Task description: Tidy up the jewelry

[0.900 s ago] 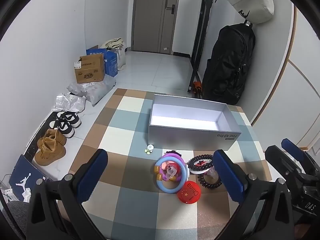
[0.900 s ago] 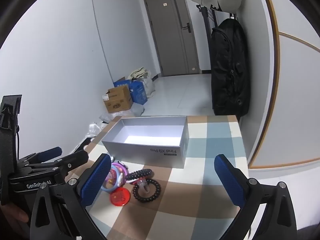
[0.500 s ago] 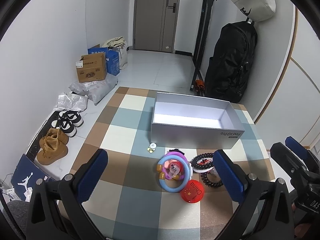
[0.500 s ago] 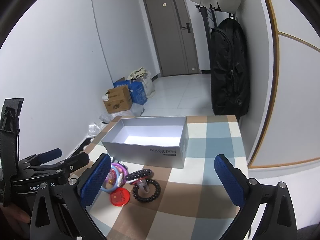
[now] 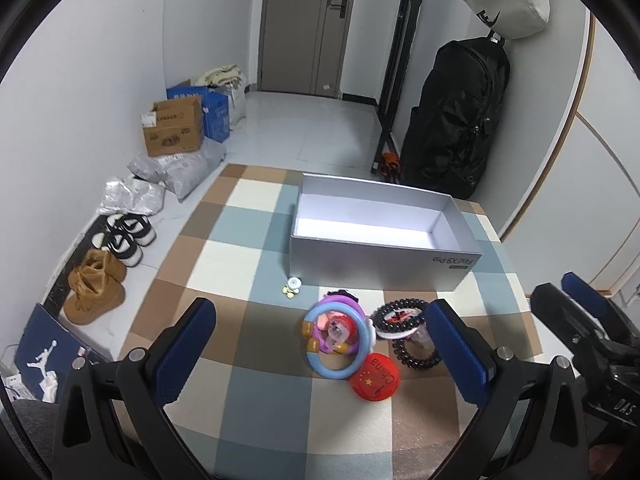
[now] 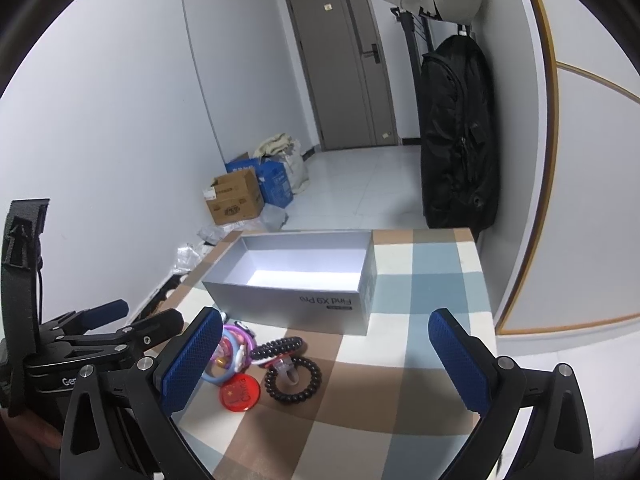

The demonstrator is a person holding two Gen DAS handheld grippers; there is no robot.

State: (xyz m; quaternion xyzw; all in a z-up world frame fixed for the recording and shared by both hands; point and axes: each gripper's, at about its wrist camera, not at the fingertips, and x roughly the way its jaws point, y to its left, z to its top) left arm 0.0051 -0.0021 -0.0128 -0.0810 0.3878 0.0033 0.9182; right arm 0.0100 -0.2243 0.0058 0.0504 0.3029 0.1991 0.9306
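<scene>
Bracelets [image 5: 404, 322] on checkered cloth, ahead between wide-spread left tongs [image 5: 320, 344].

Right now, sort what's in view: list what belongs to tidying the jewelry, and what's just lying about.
For the job:
- grey box, open and empty
- dark bead bracelets
- blue ring and the pink pieces inside it
- red China badge
- small charm

Lying about:
- shoes
- cardboard box
- black backpack

Matt grey cardboard box [image 5: 380, 268] – smooth. Checked cloth [image 5: 224, 264] covers desk, soft weave. Bead bracelet [image 6: 294, 382] glossy black; red badge [image 5: 375, 377] shiny plastic. Fingers [image 6: 460, 360] – textured blue rubber pads.
</scene>
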